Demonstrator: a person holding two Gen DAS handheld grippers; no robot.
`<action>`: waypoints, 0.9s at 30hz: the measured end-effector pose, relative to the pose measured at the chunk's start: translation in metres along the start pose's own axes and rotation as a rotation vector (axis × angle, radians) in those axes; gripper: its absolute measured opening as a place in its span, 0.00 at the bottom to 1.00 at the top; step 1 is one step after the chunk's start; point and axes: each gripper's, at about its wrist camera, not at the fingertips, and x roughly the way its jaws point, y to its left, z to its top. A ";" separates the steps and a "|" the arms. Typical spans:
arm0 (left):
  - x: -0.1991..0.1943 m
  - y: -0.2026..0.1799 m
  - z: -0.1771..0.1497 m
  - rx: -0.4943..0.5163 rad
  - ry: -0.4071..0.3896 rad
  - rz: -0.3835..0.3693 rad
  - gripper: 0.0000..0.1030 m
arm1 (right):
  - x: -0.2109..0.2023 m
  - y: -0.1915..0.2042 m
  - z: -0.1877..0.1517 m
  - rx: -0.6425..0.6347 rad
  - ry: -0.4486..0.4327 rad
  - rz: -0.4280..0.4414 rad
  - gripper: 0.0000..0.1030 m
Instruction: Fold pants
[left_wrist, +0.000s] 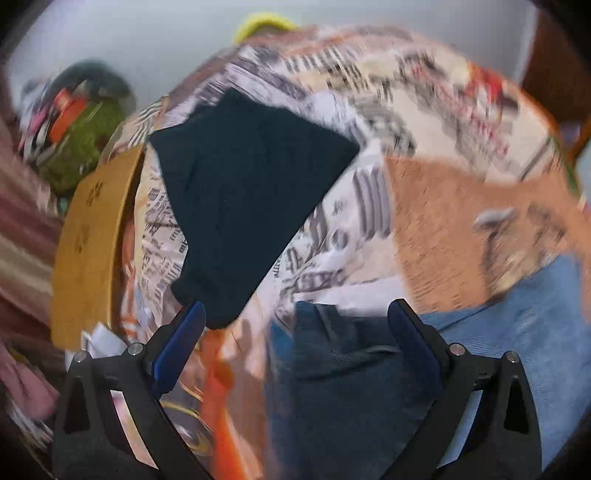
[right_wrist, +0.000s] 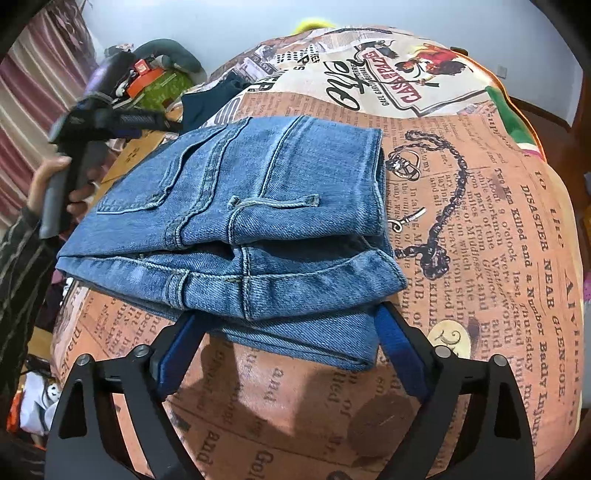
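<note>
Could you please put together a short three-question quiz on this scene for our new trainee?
1. True or false: the folded blue denim jeans lie on the newspaper-print bedcover.
2. Are the right tongs (a) open, or (b) shut on the denim?
3. In the left wrist view, what colour is the other folded garment beyond the left tongs?

Key: 1 true; 2 a; 3 dark navy, nearly black.

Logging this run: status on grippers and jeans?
Left gripper open, empty. Right gripper open at the jeans' near edge. Jeans folded on the printed bedspread. Dark folded garment beyond, clear.
</note>
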 end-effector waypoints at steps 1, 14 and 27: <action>0.012 -0.003 -0.005 0.047 0.018 0.024 0.98 | 0.000 0.000 0.000 0.000 0.002 -0.003 0.89; -0.008 0.047 -0.097 0.016 -0.002 -0.044 1.00 | -0.012 0.016 0.010 -0.064 -0.041 -0.052 0.87; -0.085 0.033 -0.185 -0.080 0.033 -0.269 1.00 | -0.047 0.036 0.005 -0.148 -0.141 -0.033 0.87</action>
